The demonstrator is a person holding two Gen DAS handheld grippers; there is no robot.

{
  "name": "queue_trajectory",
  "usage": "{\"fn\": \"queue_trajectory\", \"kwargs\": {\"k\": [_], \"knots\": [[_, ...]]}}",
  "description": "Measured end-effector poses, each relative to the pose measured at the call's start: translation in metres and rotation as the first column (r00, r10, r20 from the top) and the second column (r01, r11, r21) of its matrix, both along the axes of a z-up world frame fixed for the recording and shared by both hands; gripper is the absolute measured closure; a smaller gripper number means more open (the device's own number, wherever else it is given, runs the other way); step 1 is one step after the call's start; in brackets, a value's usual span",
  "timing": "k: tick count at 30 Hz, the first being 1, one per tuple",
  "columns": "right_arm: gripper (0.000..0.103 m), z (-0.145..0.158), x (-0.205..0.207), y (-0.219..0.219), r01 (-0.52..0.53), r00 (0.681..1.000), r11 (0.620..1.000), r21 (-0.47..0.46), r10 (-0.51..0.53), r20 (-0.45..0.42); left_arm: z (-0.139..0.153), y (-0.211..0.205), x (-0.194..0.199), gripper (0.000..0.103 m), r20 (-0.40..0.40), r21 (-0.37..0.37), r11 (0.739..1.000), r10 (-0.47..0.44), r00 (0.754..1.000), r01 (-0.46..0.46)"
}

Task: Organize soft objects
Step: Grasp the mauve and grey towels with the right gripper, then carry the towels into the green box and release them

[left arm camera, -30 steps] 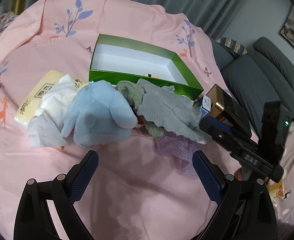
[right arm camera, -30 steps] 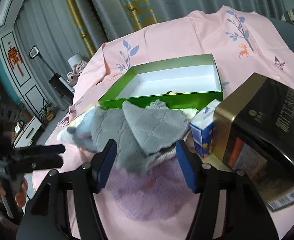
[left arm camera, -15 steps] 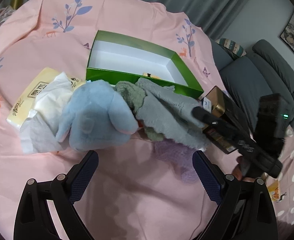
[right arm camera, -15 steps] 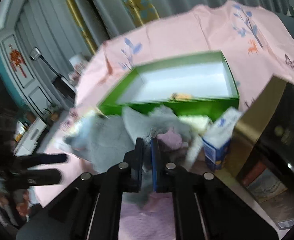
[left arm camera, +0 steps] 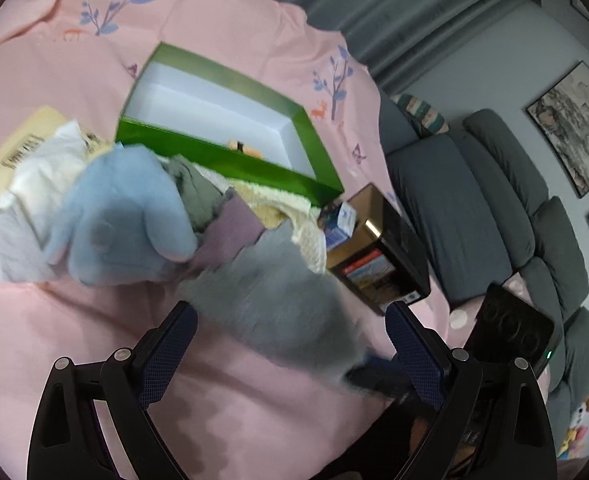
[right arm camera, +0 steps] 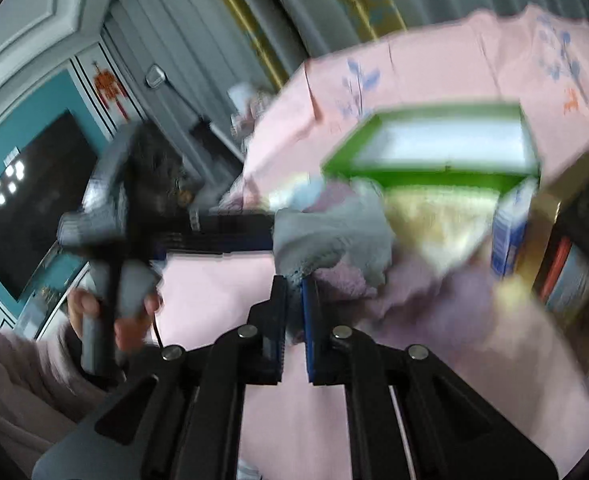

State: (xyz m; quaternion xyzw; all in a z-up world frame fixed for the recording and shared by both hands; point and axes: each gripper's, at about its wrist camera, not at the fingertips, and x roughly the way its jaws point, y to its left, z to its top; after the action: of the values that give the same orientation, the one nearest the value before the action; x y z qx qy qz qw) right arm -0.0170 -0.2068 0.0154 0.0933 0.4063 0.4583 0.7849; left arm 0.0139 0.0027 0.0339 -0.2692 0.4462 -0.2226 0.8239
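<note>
A heap of soft things lies on the pink sheet in front of the green box (left arm camera: 230, 160). It holds a blue plush (left arm camera: 122, 216), an olive cloth (left arm camera: 194, 192), a purple cloth (left arm camera: 230, 228) and a cream towel (left arm camera: 286, 208). My right gripper (right arm camera: 294, 284) is shut on an edge of the grey cloth (right arm camera: 330, 236). That grey cloth (left arm camera: 278, 304), blurred, hangs clear of the heap between the fingers of my open left gripper (left arm camera: 290, 344), which do not press it. The left gripper (right arm camera: 268, 232) also shows in the right wrist view, with a hand (right arm camera: 130, 312) holding it.
The green box (right arm camera: 426, 176) has a white inside with a small orange item at its near wall. A dark tin (left arm camera: 378, 252) and a blue carton (left arm camera: 340, 224) stand right of the heap. A yellow tissue pack (left arm camera: 10, 156) lies at the left. A grey sofa (left arm camera: 474, 200) lies beyond the bed.
The right gripper shut on the grey cloth and drew it off the heap toward the left gripper. That uncovered the purple cloth and cream towel. The left gripper turned a little.
</note>
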Motion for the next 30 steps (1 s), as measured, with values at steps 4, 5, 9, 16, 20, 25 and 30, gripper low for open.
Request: {"fn": "queue_trajectory", "kwargs": {"k": [4,5,9,16,20,25,30], "knots": [[0.095,-0.010,-0.008,0.002,-0.002,1.000,1.000,0.019,0.003,-0.029,-0.019,-0.011,0.009,0.008,-0.053,0.012,1.000,-0.005,0.999,0.005],[0.094,-0.010,-0.011,0.002,-0.005,1.000,1.000,0.017,0.006,-0.025,-0.025,-0.013,0.009,0.008,-0.069,0.006,1.000,-0.002,0.998,0.002],[0.092,-0.017,-0.010,0.002,0.002,0.999,1.000,-0.018,-0.003,-0.036,-0.036,-0.016,0.008,0.030,-0.089,-0.022,1.000,-0.011,0.996,0.009],[0.049,-0.025,-0.007,-0.022,0.140,0.990,0.987,-0.084,-0.142,-0.017,-0.055,-0.017,0.010,0.066,-0.150,-0.047,0.999,-0.022,0.988,0.015],[0.049,-0.026,-0.002,-0.027,0.191,0.981,0.970,-0.150,-0.187,0.043,-0.053,-0.020,0.007,0.069,-0.139,-0.052,0.998,-0.032,0.990,0.025],[0.051,-0.022,0.013,-0.015,0.203,0.973,0.959,-0.199,-0.175,0.149,-0.043,-0.021,-0.002,0.069,-0.103,-0.006,0.999,-0.043,0.994,0.042],[0.067,-0.028,0.021,-0.003,0.174,0.979,0.956,-0.237,-0.141,0.151,-0.044,-0.014,-0.012,0.069,-0.112,0.021,0.999,-0.027,0.993,0.030]]}}
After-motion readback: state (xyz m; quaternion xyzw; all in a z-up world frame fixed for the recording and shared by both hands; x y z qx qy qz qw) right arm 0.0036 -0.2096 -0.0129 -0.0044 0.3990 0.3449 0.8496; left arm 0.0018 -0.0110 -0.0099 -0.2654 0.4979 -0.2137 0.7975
